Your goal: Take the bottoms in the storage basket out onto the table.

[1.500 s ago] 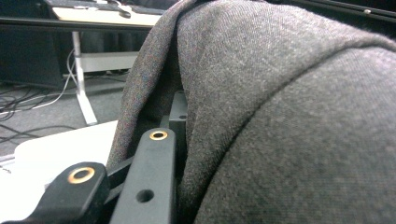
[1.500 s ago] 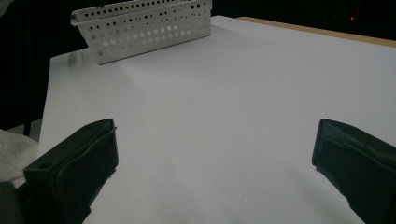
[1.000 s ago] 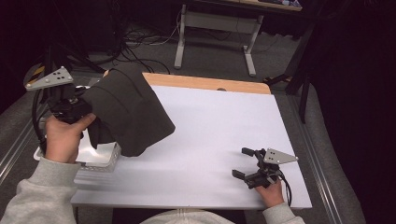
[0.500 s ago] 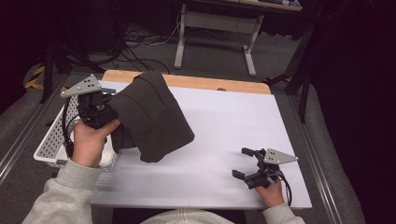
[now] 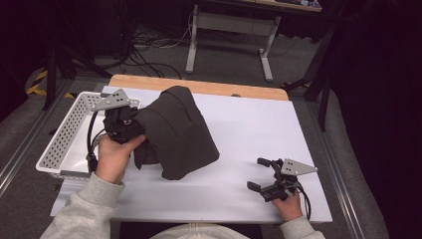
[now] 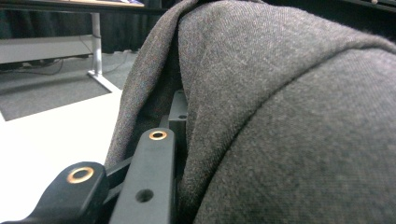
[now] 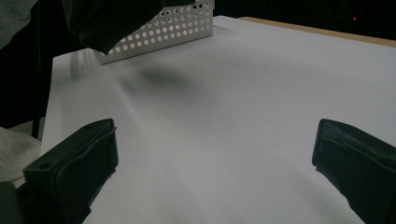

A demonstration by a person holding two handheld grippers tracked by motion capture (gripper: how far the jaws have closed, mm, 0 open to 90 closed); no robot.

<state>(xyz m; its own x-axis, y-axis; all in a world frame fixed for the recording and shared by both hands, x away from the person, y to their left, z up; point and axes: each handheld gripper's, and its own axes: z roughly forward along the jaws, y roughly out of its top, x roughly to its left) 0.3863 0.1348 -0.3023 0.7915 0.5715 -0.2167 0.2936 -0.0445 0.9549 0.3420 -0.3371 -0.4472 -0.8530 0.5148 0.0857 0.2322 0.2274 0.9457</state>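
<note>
A dark grey cloth point(image 5: 181, 137) hangs in the air over the left half of the white table point(image 5: 254, 124), its lower edge just above the surface. My left gripper point(image 5: 130, 121) is shut on the cloth's upper left part, with a hand around the gripper. In the left gripper view the cloth point(image 6: 280, 116) drapes over and between the black jaws. My right gripper point(image 5: 256, 173) rests near the front right of the table, open and holding nothing. In the right gripper view my right gripper point(image 7: 215, 158) has its jaws spread wide over bare tabletop.
A white perforated basket point(image 5: 62, 139) sits at the table's left edge, just left of the lifted cloth; the basket point(image 7: 177, 23) also appears beyond the right gripper. A wooden strip point(image 5: 199, 87) runs along the far edge. Table legs and cables lie on the floor behind.
My left gripper has carried the cloth to the right, from over the basket to above the table, uncovering the basket. The right gripper has stayed put.
</note>
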